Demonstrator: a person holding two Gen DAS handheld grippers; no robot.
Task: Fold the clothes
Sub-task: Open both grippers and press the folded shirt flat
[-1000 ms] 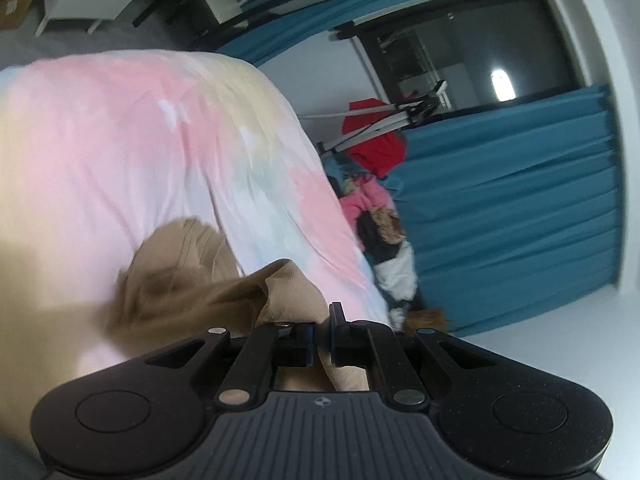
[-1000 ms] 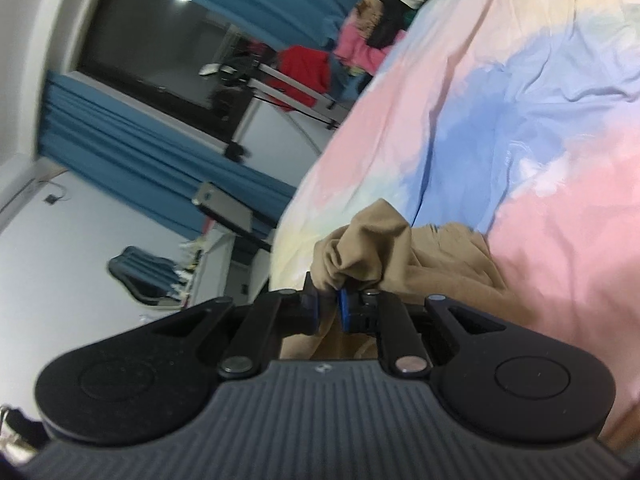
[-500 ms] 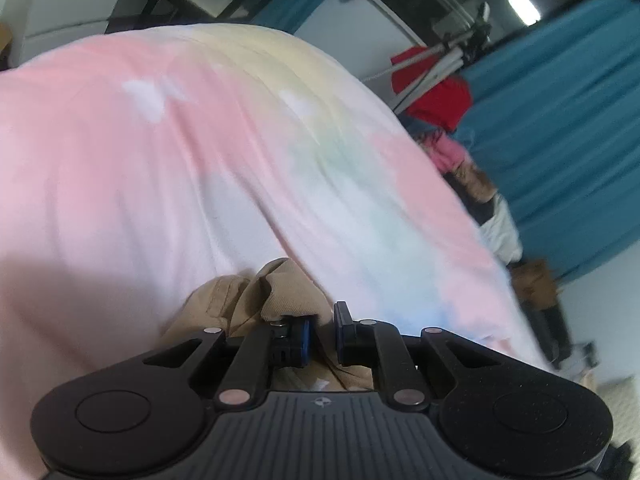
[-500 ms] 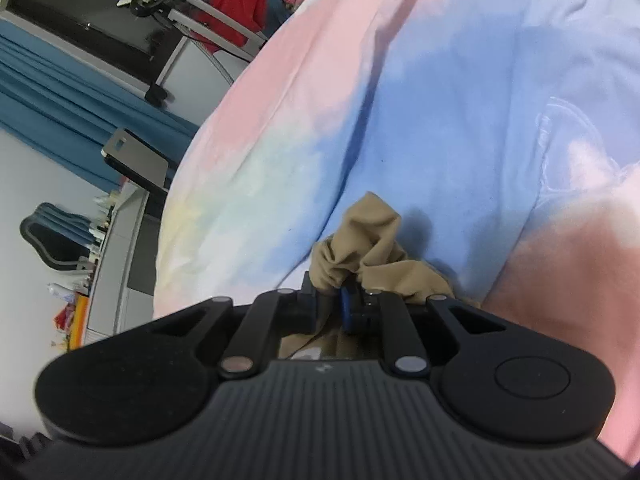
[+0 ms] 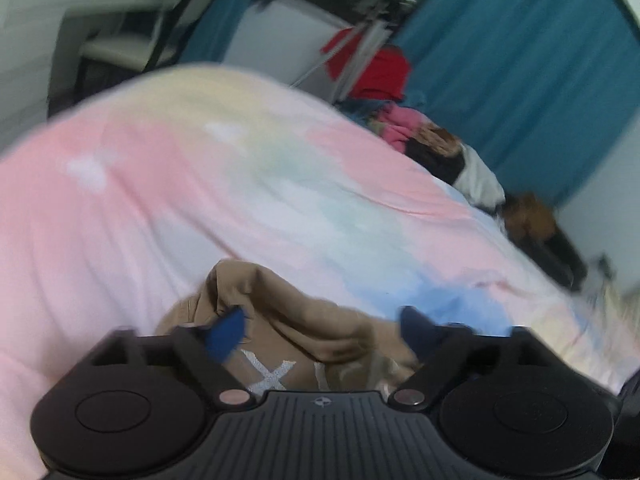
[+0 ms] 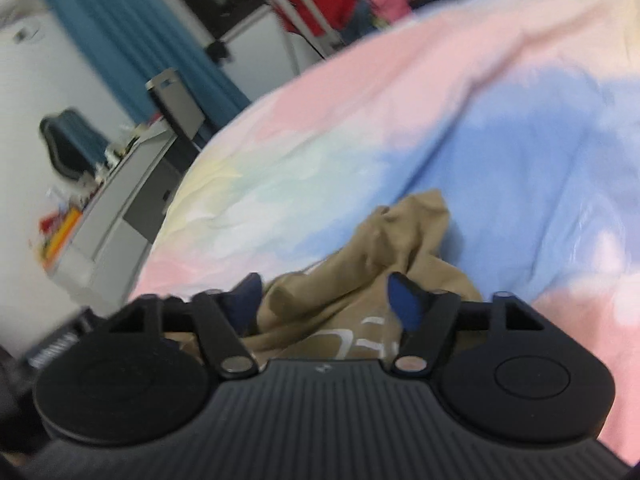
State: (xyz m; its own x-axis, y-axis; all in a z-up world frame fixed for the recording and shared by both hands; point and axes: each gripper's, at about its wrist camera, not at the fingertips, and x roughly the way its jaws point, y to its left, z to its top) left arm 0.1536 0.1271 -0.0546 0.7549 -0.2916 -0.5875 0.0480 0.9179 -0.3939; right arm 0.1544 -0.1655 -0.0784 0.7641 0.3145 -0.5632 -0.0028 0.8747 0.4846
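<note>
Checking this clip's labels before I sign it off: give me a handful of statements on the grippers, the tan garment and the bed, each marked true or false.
1. The left gripper is open, its fingers apart. True.
2. The right gripper is shut on the tan garment. False: its fingers stand apart and pinch no cloth.
3. The tan garment lies crumpled on the pastel bedspread. True.
4. The garment is plain, with no print. False: white markings show on it.
5. The curtains behind the bed are red. False: they are teal blue; a red garment hangs in front of them.
</note>
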